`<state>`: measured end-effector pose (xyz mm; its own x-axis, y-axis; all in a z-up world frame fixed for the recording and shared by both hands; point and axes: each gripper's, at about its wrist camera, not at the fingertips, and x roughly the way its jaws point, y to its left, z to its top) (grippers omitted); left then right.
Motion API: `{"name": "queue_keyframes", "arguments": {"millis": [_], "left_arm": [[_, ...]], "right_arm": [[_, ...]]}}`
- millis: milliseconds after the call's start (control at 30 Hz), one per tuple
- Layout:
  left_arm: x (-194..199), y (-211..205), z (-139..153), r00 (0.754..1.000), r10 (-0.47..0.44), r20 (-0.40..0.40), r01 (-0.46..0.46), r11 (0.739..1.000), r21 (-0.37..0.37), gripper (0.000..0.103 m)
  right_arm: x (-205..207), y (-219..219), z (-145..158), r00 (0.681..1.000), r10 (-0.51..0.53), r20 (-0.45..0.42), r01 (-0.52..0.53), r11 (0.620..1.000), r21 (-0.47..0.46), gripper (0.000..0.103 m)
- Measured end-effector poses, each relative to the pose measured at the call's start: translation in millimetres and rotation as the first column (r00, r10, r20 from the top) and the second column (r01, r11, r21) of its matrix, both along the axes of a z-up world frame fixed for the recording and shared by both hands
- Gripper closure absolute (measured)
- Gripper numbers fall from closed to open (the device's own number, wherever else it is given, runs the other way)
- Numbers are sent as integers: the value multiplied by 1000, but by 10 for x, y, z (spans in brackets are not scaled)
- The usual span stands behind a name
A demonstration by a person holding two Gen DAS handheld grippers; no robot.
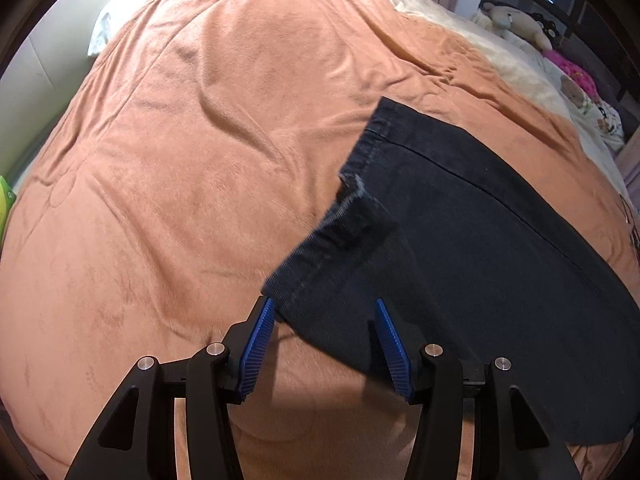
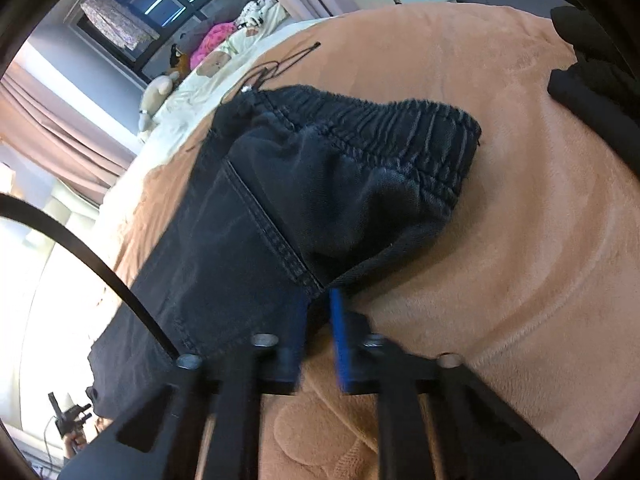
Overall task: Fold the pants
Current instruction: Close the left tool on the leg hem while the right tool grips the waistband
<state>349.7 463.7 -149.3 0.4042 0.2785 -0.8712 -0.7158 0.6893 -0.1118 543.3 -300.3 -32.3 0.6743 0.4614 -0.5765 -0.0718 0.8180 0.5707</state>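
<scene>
Two grippers work one pair of dark pants spread on an orange-brown blanket that covers a bed. Seen from the left wrist, the left gripper points steeply down with its blue pads standing apart; the hem of a pant leg lies just ahead of and between the fingertips, its corner touching or just beside the left pad, and the pads do not press on the cloth. Beyond the tips the leg runs away to the right, with a side seam along it. Seen from the right wrist, the right gripper has its blue pads drawn close together, pinching a fold of the pants where a stitched seam meets the tips; this view is blurred near the fingers. Straight ahead of that gripper the gathered elastic waistband stands raised off the blanket, and a dark drawstring trails beyond it. To the far left of it, stuffed toys and cream bedding lie near a window.
</scene>
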Motion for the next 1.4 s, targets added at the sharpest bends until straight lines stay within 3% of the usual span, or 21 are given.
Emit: {"name": "queue_keyframes", "arguments": {"millis": [167, 367, 467, 533, 600, 767, 967, 1133, 1200, 1400], "left_arm": [[-106, -156, 20, 999, 0, 54, 4, 997, -72, 48], [-136, -296, -53, 995, 15, 99, 0, 989, -150, 48], [-118, -316, -115, 993, 28, 116, -6, 982, -189, 48], [-108, -319, -160, 992, 39, 123, -12, 977, -213, 48], [-94, -312, -198, 990, 50, 133, -18, 973, -232, 48], [-77, -276, -337, 983, 99, 157, -52, 959, -278, 48], [14, -242, -358, 976, 123, 182, -80, 970, -228, 48], [-117, -198, -184, 928, 158, 338, -74, 965, -250, 48], [-130, -256, -127, 930, 135, 342, -62, 974, -217, 48], [-128, -330, -283, 947, 133, 292, -53, 963, -266, 48]], "right_arm": [[-84, -161, 225, 994, -65, 84, 63, 998, 28, 103], [-165, -194, 122, 999, -13, 52, 12, 999, 31, 102], [-154, -235, 35, 1000, 0, 24, -1, 999, 34, 81], [-157, -278, 15, 1000, -14, 17, 14, 999, 33, 50], [-203, -357, 8, 999, -34, 25, 33, 999, 33, 42], [-267, -417, -50, 1000, -30, 4, 30, 998, 58, 42], [-225, -422, -113, 999, -25, -24, 27, 997, 66, 42], [-193, -446, -79, 1000, -30, -2, 30, 994, 107, 42], [-203, -471, -88, 999, -31, 10, 29, 991, 130, 42], [-201, -493, -229, 999, -40, -3, 40, 990, 133, 42]]}}
